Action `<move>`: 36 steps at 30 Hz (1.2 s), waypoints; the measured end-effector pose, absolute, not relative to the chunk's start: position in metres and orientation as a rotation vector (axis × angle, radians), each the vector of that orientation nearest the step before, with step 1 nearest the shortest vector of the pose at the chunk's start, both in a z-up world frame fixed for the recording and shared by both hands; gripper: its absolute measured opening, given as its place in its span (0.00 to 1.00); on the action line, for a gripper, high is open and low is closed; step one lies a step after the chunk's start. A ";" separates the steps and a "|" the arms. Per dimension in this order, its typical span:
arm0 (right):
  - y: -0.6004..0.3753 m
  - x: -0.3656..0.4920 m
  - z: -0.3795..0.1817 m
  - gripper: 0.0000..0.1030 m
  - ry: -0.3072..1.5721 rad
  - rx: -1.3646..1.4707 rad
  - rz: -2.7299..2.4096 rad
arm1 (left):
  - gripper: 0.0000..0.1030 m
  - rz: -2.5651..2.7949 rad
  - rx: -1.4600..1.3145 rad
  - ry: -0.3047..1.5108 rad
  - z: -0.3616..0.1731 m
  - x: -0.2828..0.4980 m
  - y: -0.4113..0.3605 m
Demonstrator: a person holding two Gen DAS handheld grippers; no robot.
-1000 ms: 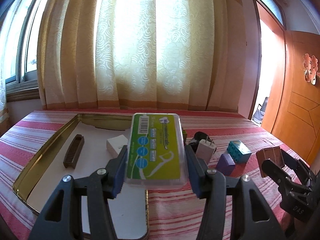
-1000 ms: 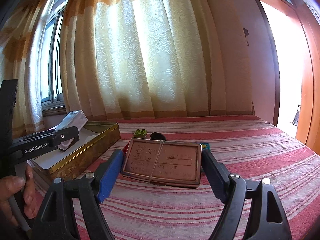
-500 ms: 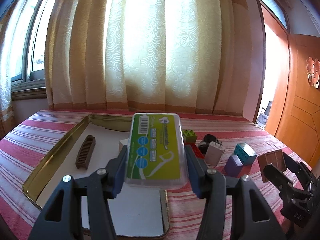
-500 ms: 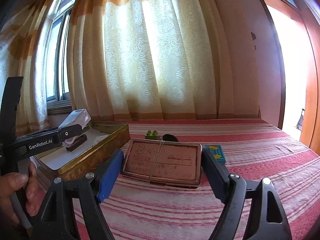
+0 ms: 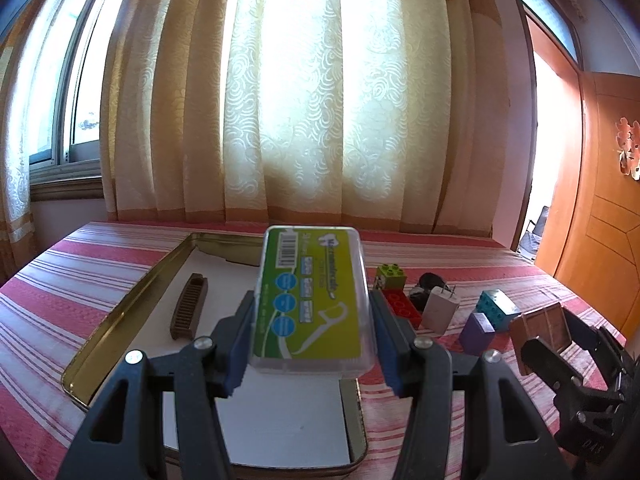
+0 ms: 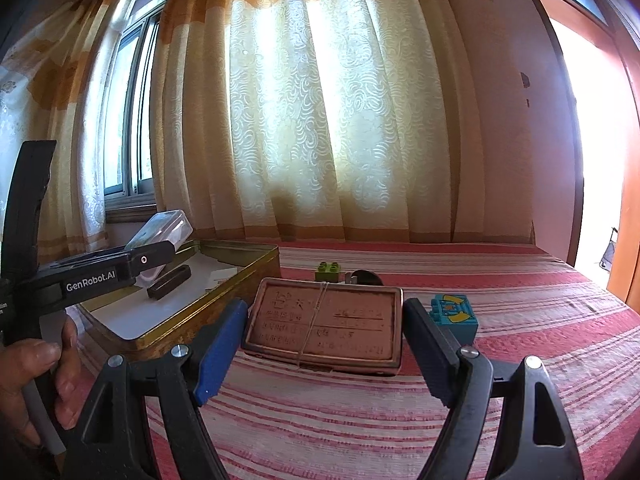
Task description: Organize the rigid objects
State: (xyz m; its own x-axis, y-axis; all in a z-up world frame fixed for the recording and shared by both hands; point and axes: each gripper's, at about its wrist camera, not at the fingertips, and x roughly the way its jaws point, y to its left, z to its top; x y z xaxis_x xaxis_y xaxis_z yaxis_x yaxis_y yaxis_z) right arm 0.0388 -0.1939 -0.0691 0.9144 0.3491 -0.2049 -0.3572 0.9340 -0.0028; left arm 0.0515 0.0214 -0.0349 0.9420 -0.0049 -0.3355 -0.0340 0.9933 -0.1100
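Left wrist view: held a clear plastic box (image 5: pixel 310 300) with a green label tight between the 2 fingers of the left gripper (image 5: pixel 311 338), up above a gold tin tray (image 5: pixel 120 328). Saw a brown comb (image 5: pixel 189 306) lying inside the tray on its white floor. Saw a green block (image 5: pixel 390 273), a red block (image 5: pixel 400 305), a white plug (image 5: pixel 440 309), a purple block (image 5: pixel 476 328) and a blue block (image 5: pixel 498 307) on the striped red cloth (image 5: pixel 80 272), right of the tray. Saw the right gripper (image 5: pixel 548 336) at the far right, gripping a brown tin.

Right wrist view: squeezed the flat brown tin (image 6: pixel 324 325) between both fingers of the right gripper (image 6: pixel 322 344), just above the cloth, close beside the tray. Saw a hand (image 6: pixel 32 376) on the left gripper's handle.
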 end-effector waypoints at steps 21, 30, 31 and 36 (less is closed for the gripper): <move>-0.178 0.046 -0.070 0.62 0.270 -0.064 0.401 | 0.52 0.032 -0.141 0.341 -0.035 0.049 0.038; -0.165 0.077 -0.089 0.87 0.574 -0.124 0.379 | 0.52 0.033 -0.153 0.335 -0.036 0.045 0.042; -0.165 0.082 -0.092 0.87 0.606 -0.120 0.385 | 0.52 0.032 -0.151 0.336 -0.036 0.046 0.041; -0.163 0.095 -0.103 0.87 0.718 -0.107 0.405 | 0.52 0.033 -0.145 0.333 -0.035 0.045 0.040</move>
